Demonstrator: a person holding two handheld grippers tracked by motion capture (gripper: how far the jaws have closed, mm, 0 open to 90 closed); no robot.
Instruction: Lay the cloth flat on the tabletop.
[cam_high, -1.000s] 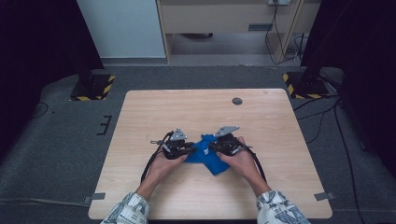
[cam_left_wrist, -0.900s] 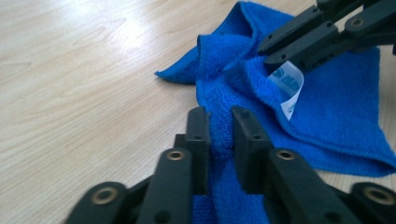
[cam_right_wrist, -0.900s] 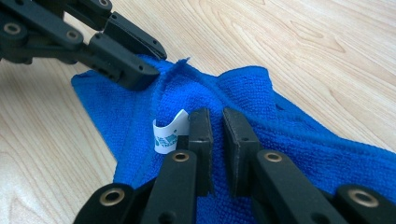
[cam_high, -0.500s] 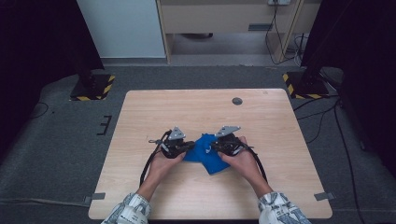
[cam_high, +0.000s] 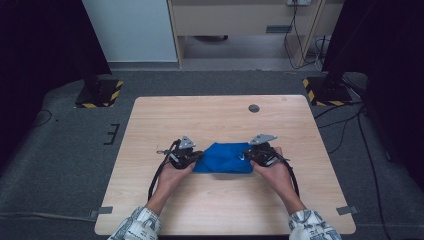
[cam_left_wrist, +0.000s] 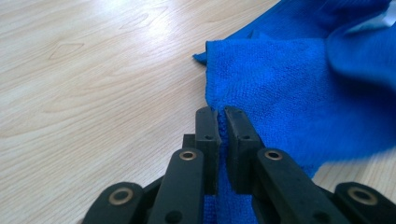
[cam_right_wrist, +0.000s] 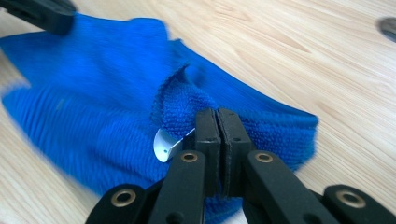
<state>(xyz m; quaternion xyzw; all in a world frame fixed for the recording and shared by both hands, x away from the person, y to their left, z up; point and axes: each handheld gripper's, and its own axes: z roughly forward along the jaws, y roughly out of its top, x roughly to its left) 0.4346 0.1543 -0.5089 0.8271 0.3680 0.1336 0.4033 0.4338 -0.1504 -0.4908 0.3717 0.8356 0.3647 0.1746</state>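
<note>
Grippers moved apart; blue cloth (cam_high: 222, 158) stretched flat between, both clamped on edges.

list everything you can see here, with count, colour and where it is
blue microfibre cloth: 1, blue, bunched on the middle of the table, stretched between the two grippers
small white tag: 1, white, on the cloth's edge beside the right gripper's jaws
light wooden table: 1, pale wood, centre of the high view
round dark cable hole: 1, dark grey, far right part of the tabletop
yellow-and-black striped stand bases: 2, on the grey floor beyond the table's far corners
pale cabinet: 1, beige, beyond the table
left gripper: 1, black, shut on the cloth's left edge
right gripper: 1, black, shut on the cloth's right edge
hands: 2, patterned sleeves, coming in from the near side
</note>
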